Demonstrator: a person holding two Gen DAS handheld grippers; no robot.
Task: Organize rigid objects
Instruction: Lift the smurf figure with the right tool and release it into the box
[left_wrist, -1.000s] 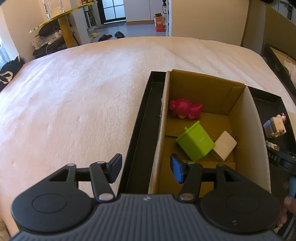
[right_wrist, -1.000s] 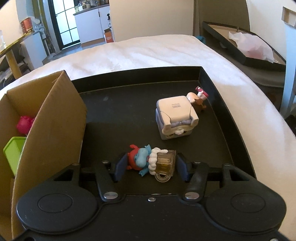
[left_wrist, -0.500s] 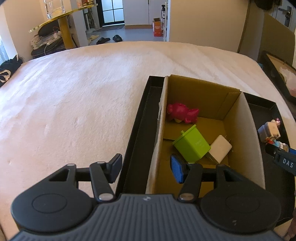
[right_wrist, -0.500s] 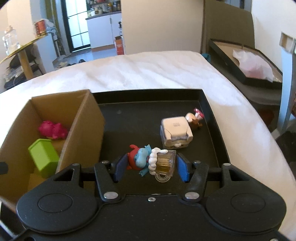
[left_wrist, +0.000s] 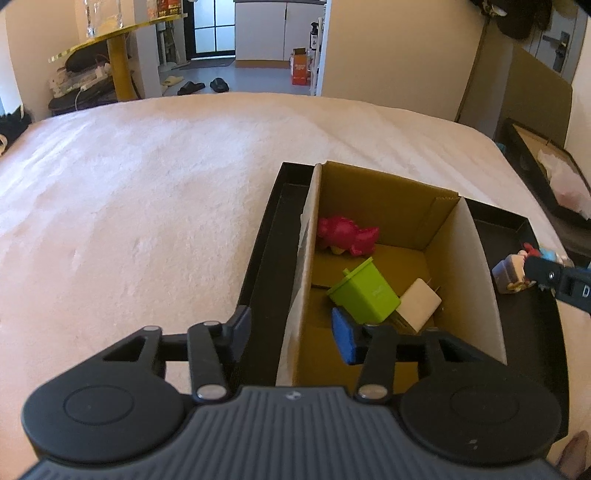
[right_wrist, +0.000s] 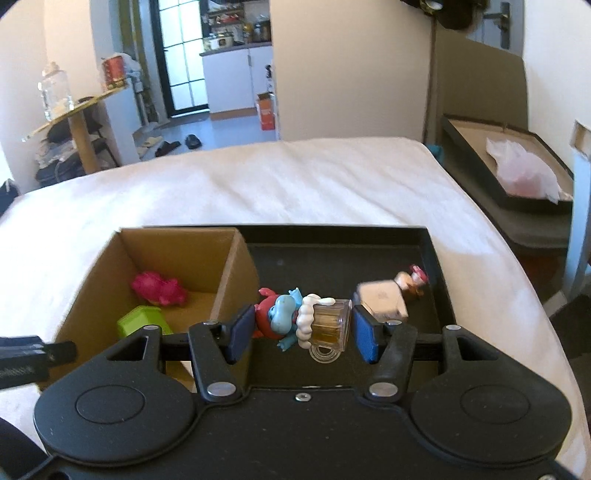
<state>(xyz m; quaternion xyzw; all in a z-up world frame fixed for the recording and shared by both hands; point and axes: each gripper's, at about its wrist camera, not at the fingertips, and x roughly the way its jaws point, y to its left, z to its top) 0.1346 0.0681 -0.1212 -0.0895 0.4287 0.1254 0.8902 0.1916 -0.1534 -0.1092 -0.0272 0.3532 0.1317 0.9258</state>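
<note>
Item in hand: we hold a figurine (right_wrist: 295, 321) pinched lengthwise in the right tool (right_wrist: 302, 330), lifted clear of the black tray (right_wrist: 437, 280), just right of the box (right_wrist: 236, 273).

Left tool (left_wrist: 291, 334): spread, holding nothing, straddling the box's left wall.

Box contents: pink toy (left_wrist: 347, 236), green cube (left_wrist: 364, 291), white plug (left_wrist: 419, 304).

Left on the tray: white block (right_wrist: 380, 301) and a small figure (right_wrist: 412, 282).

Step, as we judge it: carrying the figurine to the box. Next we must clear the cardboard wall, then let go over bare floor.
</note>
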